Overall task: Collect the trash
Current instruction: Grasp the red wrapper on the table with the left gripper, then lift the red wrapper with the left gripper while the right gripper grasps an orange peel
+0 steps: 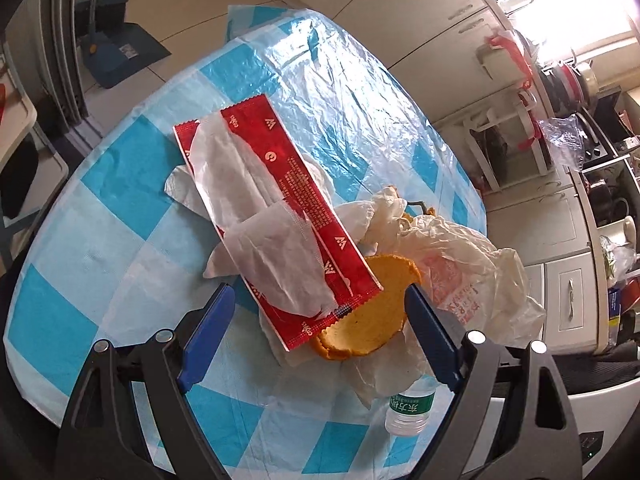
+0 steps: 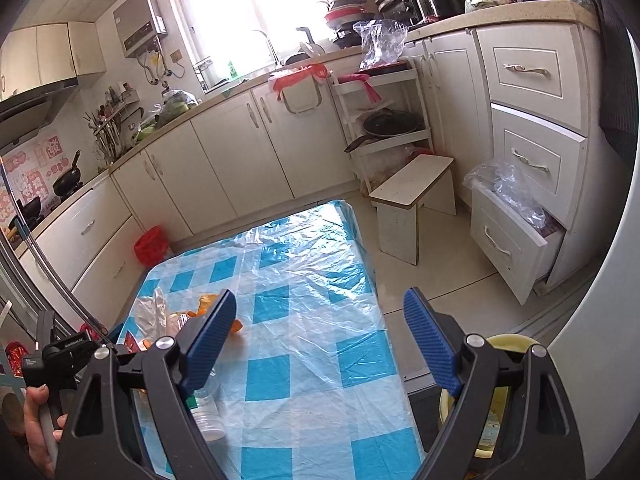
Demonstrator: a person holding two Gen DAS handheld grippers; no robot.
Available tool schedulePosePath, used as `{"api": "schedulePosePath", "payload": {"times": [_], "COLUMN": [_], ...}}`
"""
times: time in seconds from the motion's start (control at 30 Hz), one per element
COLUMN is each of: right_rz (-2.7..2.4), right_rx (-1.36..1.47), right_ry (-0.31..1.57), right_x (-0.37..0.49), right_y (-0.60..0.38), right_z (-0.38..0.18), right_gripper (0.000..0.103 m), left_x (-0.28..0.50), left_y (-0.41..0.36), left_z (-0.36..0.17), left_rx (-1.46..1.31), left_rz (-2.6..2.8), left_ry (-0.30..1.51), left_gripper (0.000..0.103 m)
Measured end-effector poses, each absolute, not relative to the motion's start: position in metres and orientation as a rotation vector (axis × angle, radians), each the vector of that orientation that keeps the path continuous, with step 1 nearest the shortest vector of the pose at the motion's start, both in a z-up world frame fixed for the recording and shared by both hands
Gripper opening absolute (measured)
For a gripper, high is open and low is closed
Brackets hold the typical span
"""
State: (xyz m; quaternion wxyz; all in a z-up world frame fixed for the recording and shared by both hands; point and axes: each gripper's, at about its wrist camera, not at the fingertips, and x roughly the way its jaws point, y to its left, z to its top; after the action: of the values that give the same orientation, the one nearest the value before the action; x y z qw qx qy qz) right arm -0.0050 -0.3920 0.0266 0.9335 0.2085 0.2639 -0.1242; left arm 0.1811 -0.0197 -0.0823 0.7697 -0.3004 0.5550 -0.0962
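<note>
In the left wrist view a pile of trash lies on the blue-and-white checked table (image 1: 100, 240): a long red wrapper (image 1: 296, 200) with crumpled white tissue (image 1: 256, 208) on it, an orange peel (image 1: 372, 312), a crumpled white plastic bag (image 1: 460, 272) and a small plastic bottle (image 1: 410, 408). My left gripper (image 1: 320, 312) is open just above the near end of the wrapper and the peel. My right gripper (image 2: 320, 320) is open and empty over the table (image 2: 312, 352). In the right wrist view the peel (image 2: 208, 304) and the bottle (image 2: 208, 412) lie at the left.
A yellow bin (image 2: 496, 408) stands on the floor at the table's right edge. A white stool (image 2: 412, 196), kitchen cabinets and an open drawer (image 2: 516, 236) lie beyond. A clear plastic sheet (image 1: 348, 92) covers the table's far part. A dustpan (image 1: 120, 48) sits on the floor.
</note>
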Motion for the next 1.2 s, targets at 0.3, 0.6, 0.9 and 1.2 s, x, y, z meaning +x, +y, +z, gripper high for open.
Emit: {"api": "schedulePosePath", "payload": {"times": [0.3,0.6,0.9,1.2], "right_rz": [-0.239,-0.236,-0.234,-0.235], "right_rx": [0.449,0.455,0.452,0.44], "right_ry": [0.539,0.542,0.551,0.571], "right_x": [-0.006,-0.005,-0.003,-0.001], "right_y": [-0.39,-0.39,-0.388,-0.387], "right_z": [0.027,0.028,0.026,0.022], "right_gripper": [0.082,0.082,0.082,0.082], "left_x": [0.185,0.189,0.184,0.185], "left_y": [-0.01,-0.014,-0.008,-0.003], "left_z": [-0.105,-0.12,-0.105,-0.097], "left_rx": [-0.764,-0.817,-0.774,-0.639], "left_rz": [-0.26,-0.25,-0.236,-0.172], "left_ry": [1.174,1.206,1.17,1.162], "left_gripper": [0.082,0.016,0.009,0.013]}}
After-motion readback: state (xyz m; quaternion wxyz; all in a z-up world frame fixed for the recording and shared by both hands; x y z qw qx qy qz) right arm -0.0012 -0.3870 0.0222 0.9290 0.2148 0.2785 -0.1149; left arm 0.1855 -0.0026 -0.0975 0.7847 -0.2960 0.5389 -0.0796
